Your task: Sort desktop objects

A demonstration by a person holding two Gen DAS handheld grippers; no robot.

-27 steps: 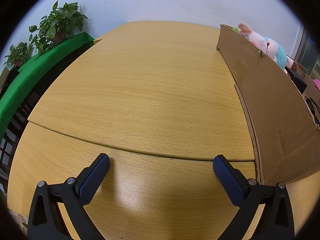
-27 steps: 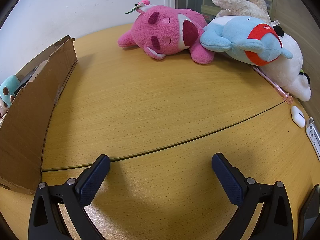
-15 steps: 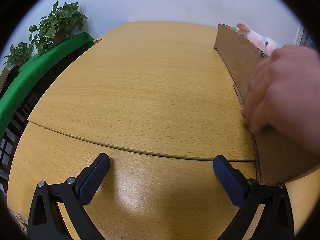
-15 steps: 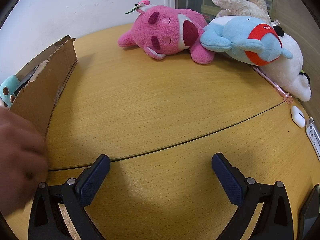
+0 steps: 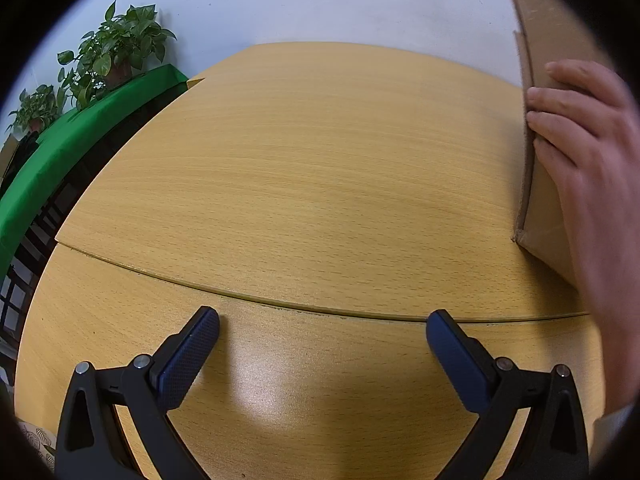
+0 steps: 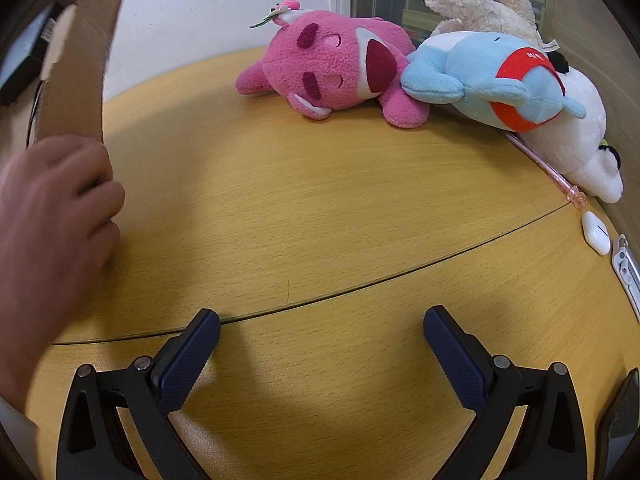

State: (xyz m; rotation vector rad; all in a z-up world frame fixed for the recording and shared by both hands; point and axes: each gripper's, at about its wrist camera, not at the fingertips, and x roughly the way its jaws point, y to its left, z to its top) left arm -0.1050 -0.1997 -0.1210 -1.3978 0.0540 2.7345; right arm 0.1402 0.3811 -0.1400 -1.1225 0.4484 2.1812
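Note:
A bare hand [image 5: 592, 168] holds the cardboard box [image 5: 536, 92] tipped up on the wooden table [image 5: 312, 184]; the hand [image 6: 52, 208] and box [image 6: 76, 76] also show at the left of the right wrist view. My left gripper [image 5: 322, 354] is open and empty, low over the table. My right gripper [image 6: 322, 352] is open and empty. Far from it lie a pink plush [image 6: 336, 68], a blue plush [image 6: 492, 80] and a white plush [image 6: 576, 136].
A pink pen [image 6: 548, 172], a white earbud case [image 6: 596, 232] and a white device [image 6: 628, 276] lie at the right table edge. A dark phone [image 6: 620, 420] is at the lower right. Potted plants [image 5: 116, 56] stand on a green shelf at the far left.
A hand came in, took the cardboard box by its near wall and tilted it up. Both grippers have stayed still and open.

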